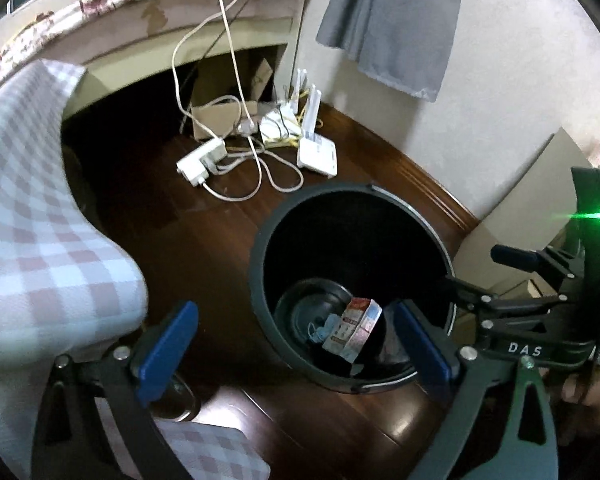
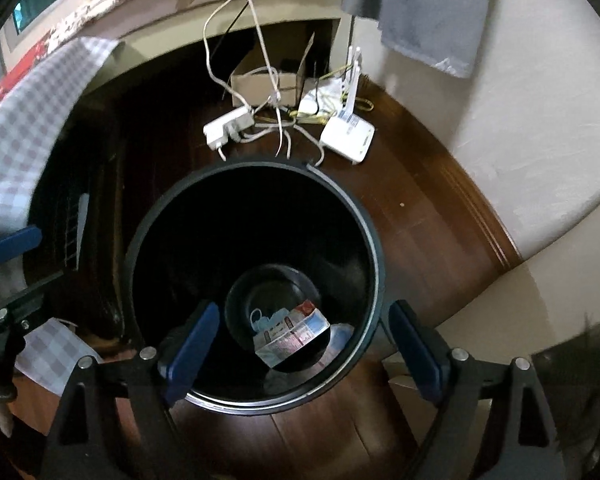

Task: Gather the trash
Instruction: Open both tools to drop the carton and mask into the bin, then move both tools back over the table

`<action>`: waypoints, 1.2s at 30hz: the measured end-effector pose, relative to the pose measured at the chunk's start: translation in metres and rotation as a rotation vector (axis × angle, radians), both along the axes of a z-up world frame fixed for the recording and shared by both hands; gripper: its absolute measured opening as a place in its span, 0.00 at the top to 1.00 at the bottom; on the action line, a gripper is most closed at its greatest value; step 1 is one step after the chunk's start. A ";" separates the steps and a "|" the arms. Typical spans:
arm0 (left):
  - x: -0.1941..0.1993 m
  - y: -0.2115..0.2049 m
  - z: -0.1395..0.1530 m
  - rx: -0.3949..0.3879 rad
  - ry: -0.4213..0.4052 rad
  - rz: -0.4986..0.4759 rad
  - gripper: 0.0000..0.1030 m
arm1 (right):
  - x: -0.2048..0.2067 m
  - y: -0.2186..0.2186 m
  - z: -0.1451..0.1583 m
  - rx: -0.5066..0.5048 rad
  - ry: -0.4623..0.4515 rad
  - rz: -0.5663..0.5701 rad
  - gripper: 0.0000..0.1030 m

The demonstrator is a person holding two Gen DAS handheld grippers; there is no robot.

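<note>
Right wrist view: right claw (image 2: 304, 344) and left claw (image 1: 292, 348), both spread and empty, hang above the bin (image 2: 256, 168) so trash, the carton (image 2: 292, 334), lands at its bottom.

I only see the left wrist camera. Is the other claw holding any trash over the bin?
Observer: No. The right claw is open and empty, with its blue pads spread above the near side of the bin.
Operator: Is there any trash on the floor by the bin?
Observer: Maybe one bit. A tiny pale speck lies on the wooden floor, between the bin and the wall. It is too small to tell what it is.
</note>
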State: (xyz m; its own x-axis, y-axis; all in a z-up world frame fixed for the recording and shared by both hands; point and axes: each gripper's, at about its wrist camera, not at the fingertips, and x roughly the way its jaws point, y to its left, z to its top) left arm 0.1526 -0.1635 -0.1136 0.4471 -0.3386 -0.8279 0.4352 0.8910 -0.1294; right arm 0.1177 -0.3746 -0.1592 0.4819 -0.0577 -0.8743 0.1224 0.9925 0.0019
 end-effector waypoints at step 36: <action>-0.052 0.165 0.118 0.016 -0.302 0.374 0.03 | -0.004 0.170 0.149 0.011 -0.292 0.278 0.13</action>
State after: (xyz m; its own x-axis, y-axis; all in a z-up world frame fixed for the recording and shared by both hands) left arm 0.1003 0.0011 0.0046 0.7573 -0.0972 -0.6458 0.1008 0.9944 -0.0315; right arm 0.1132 -0.2042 -0.0104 0.7058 0.1183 -0.6985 -0.1583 0.9874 0.0073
